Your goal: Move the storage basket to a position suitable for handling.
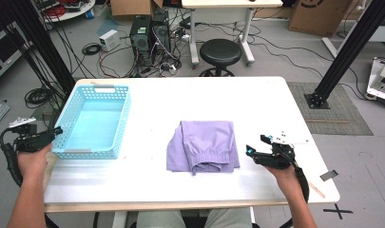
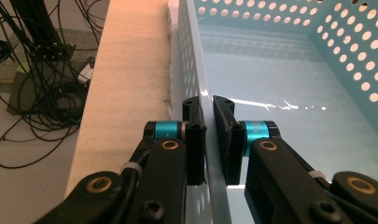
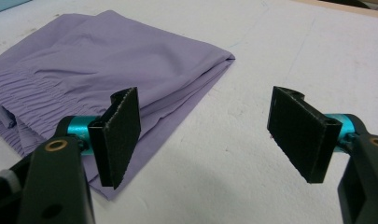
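A light blue perforated basket (image 1: 125, 118) stands on the left part of the white table (image 1: 256, 99). My left gripper (image 1: 56, 132) is at its near left corner. In the left gripper view the jaws (image 2: 208, 116) are shut on the basket's thin left wall (image 2: 191, 56), one pad outside and one inside. A folded purple garment (image 1: 204, 142) with an elastic waistband lies in the middle of the table. To its right my right gripper (image 1: 256, 145) hovers low and points toward it. In the right gripper view its jaws (image 3: 205, 126) stand open and hold nothing, just off the garment's (image 3: 107, 60) folded edge.
The basket is empty inside. Beyond the table's far edge are a black stool (image 1: 220, 52), computer towers (image 1: 149, 35) and loose cables on the floor. Black frame posts rise at both far sides. The table's left edge (image 2: 126, 70) runs close beside the basket.
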Demonstrator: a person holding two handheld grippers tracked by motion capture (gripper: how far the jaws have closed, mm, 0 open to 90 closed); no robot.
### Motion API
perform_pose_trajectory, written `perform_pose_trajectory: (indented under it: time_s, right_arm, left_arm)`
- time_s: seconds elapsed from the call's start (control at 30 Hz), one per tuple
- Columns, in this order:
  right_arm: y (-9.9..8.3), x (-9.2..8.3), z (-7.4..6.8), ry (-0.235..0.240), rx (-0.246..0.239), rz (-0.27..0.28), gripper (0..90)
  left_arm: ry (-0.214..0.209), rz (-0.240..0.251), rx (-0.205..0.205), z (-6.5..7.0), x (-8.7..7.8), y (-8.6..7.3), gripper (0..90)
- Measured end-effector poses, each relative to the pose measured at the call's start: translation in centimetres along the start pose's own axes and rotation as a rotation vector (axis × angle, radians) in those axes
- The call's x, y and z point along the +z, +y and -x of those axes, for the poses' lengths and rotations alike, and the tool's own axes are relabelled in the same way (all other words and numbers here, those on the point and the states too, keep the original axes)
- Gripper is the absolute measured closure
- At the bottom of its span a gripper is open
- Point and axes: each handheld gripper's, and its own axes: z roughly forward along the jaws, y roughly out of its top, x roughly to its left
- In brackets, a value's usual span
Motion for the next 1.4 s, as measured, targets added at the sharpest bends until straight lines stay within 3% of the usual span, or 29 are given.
perform_pose_trajectory:
  time_s: [0.3, 0.4, 0.67, 0.8, 0.9, 1.0, 1.1, 1.23, 1.4]
  right_arm:
    - [0.2, 0.2, -0.1, 0.005, -0.009, 0.002, 26.4]
    - [0.2, 0.4, -0.2, 0.007, -0.011, 0.000, 26.4]
    - [0.3, 0.3, -0.2, 0.012, -0.013, 0.003, 26.4]
    - [0.3, 0.3, -0.3, 0.012, -0.014, 0.003, 26.4]
    - [0.3, 0.2, -0.2, 0.008, -0.011, 0.005, 26.4]
    - [0.2, 0.1, 0.0, 0.004, -0.007, 0.006, 26.4]
    - [0.2, 0.1, 0.1, 0.004, -0.009, 0.008, 26.4]
    - [0.3, -0.1, 0.1, 0.003, -0.009, 0.011, 26.4]
    - [0.2, -0.3, 0.3, 0.001, -0.010, 0.018, 26.4]
  left_arm:
    - [0.005, 0.021, -0.013, 1.1, -1.8, -0.8, 83.3]
    - [0.004, 0.022, -0.027, 1.4, -1.9, -0.9, 83.4]
    - [-0.007, 0.009, -0.013, 2.4, -1.7, -1.7, 83.1]
    - [-0.003, 0.024, -0.032, 2.5, -1.8, -1.9, 83.0]
    - [0.002, 0.052, -0.017, 2.7, -2.2, -1.9, 74.0]
    - [0.011, 0.133, -0.020, 3.4, -3.4, -1.1, 62.1]
    - [-0.041, 0.216, -0.004, 4.8, -4.3, -0.1, 52.0]
    - [-0.119, 0.275, 0.041, 7.1, -4.6, 0.8, 41.4]
    - [-0.182, 0.295, 0.076, 10.0, -3.7, 1.6, 31.2]
